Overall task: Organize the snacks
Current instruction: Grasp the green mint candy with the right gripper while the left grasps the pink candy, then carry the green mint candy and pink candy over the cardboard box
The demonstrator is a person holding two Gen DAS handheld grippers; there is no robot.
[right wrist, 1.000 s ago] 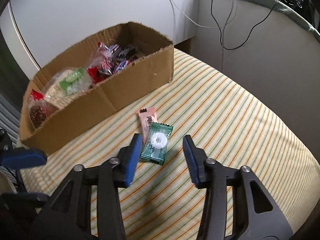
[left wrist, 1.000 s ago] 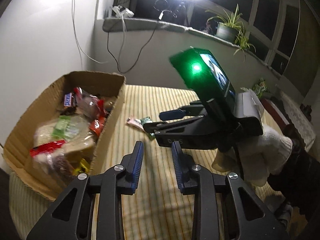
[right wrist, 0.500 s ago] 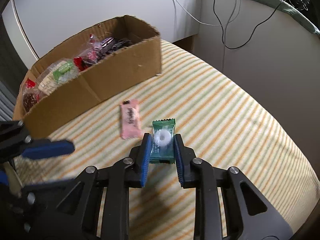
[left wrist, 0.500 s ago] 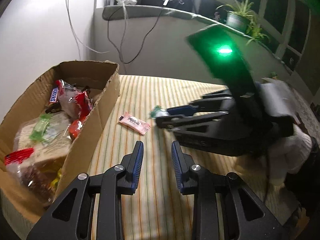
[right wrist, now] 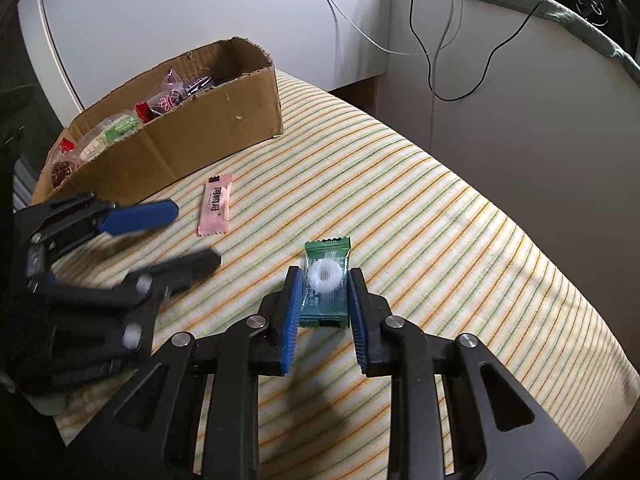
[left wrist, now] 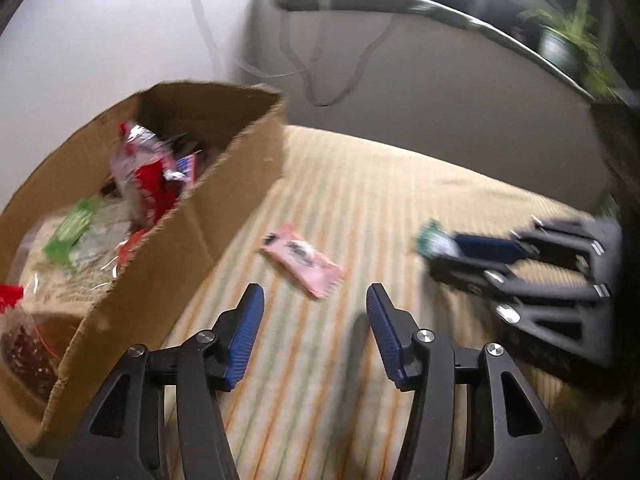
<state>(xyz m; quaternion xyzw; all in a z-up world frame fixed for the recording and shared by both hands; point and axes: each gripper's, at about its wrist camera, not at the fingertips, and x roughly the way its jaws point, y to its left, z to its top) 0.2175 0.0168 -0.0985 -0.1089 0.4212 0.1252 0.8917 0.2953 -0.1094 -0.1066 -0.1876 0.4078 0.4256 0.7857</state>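
Note:
My right gripper [right wrist: 323,294] is shut on a green candy packet [right wrist: 325,280] and holds it just above the striped tablecloth [right wrist: 440,220]; both show blurred in the left wrist view [left wrist: 434,242]. A pink snack packet [left wrist: 303,257] lies flat on the cloth, also in the right wrist view [right wrist: 216,209]. My left gripper [left wrist: 315,326] is open and empty, a little short of the pink packet; it shows at the left of the right wrist view [right wrist: 176,236]. The cardboard box [left wrist: 208,200] holds several wrapped snacks.
The box [right wrist: 208,120] stands on the left part of the table, against a white wall. Cables [right wrist: 436,40] hang down the grey wall behind. A ledge with a potted plant [left wrist: 568,44] runs behind the table. The table's edge curves down at the right.
My right gripper shut on the green packet and drew it back from the pink one. My left gripper opened wider and moved toward the pink packet.

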